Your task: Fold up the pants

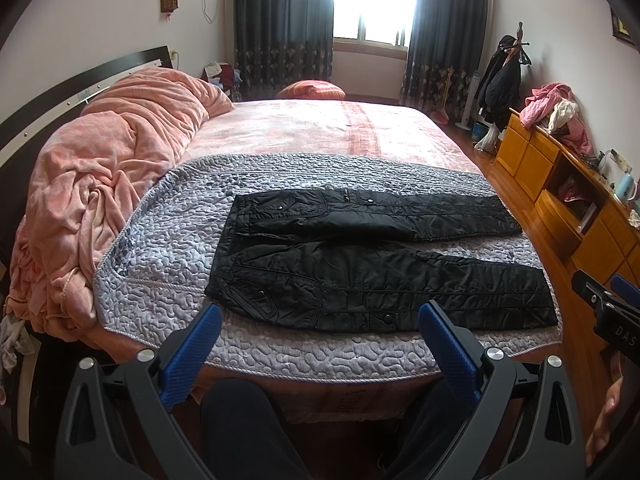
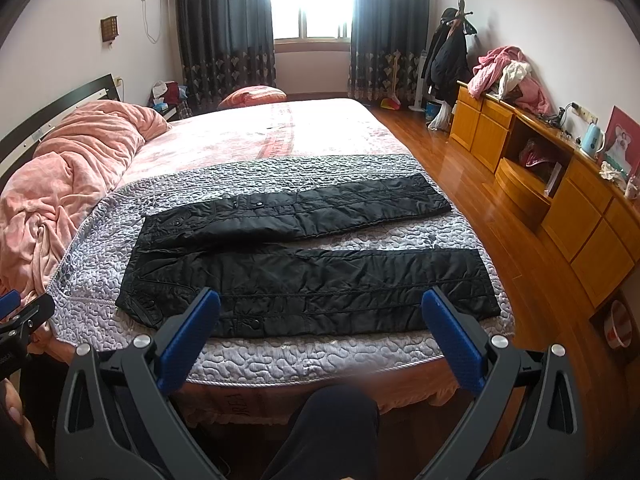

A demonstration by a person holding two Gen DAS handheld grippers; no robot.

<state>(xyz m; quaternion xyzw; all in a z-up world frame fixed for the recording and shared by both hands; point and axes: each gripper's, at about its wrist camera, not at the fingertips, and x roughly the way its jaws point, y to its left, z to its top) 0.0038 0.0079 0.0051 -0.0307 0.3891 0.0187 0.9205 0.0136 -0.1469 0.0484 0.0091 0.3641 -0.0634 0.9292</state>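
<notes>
The pants (image 1: 372, 264) are lying flat across the quilt (image 1: 168, 240) mid-frame, legs spread apart, ready for folding. Both the left gripper (image 1: 320, 320) and right gripper (image 2: 320, 312) are hovering released at the lower frame, grasping nothing.

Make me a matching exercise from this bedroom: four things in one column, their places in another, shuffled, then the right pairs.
Things:
1. black pants
2. pink blanket
3. pile of pink clothes
4. coats

Places:
A. on the wooden cabinet
B. bunched by the headboard
C. hanging on the rack in the far corner
D. spread flat on the grey quilt

Pairs: 1-D, 2-B, 3-A, 4-C
</notes>
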